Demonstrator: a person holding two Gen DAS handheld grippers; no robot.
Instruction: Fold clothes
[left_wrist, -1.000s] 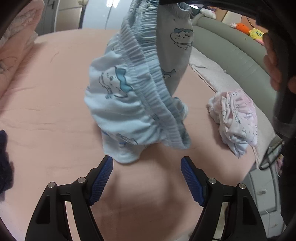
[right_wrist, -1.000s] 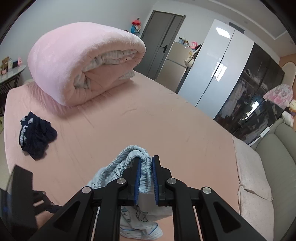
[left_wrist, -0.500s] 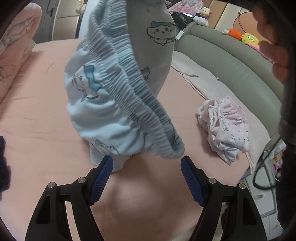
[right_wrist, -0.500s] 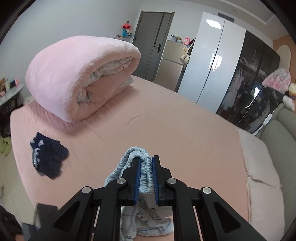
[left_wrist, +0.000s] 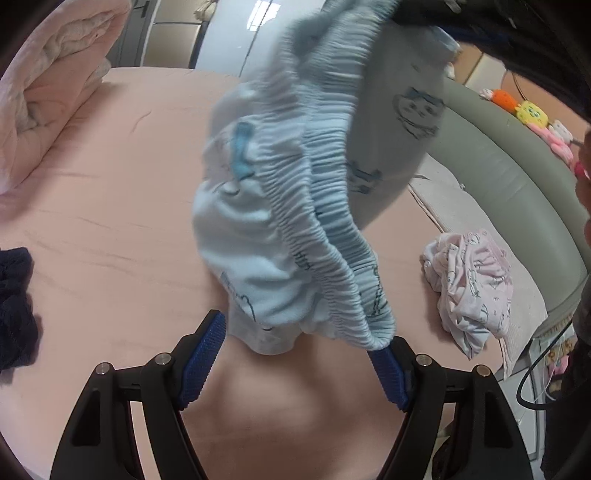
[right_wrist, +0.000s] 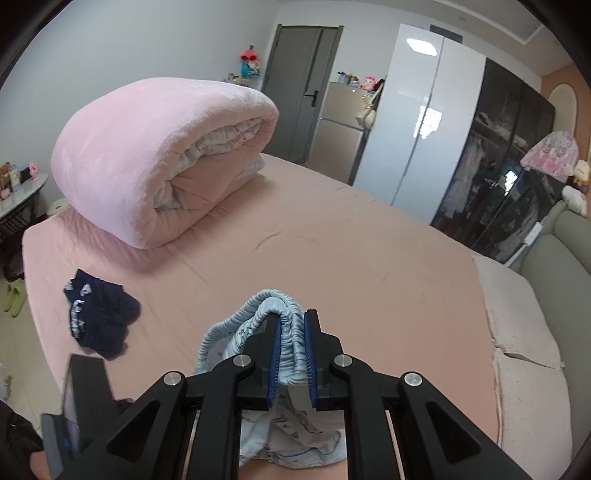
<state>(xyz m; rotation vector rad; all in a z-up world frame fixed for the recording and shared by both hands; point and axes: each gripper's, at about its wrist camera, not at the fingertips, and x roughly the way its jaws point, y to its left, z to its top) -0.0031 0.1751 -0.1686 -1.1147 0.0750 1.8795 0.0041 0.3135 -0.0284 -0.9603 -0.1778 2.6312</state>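
Blue-padded right claw (right_wrist: 290, 352) clamped the pale blue shorts (left_wrist: 288, 229) by their waistband above the bed (right_wrist: 332, 251); left claw (left_wrist: 304, 354) gaped wide, gripping nothing.

Black tool (right_wrist: 290, 354) arms, ribbed blue pads, silver screws

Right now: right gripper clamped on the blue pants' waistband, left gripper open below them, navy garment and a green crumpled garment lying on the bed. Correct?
One error: the crumpled garment is pale pink, not green, as the left wrist view shows. The rest holds: right gripper is clamped on the blue pants at the waistband, left gripper is open below them, and the navy garment lies on the bed.
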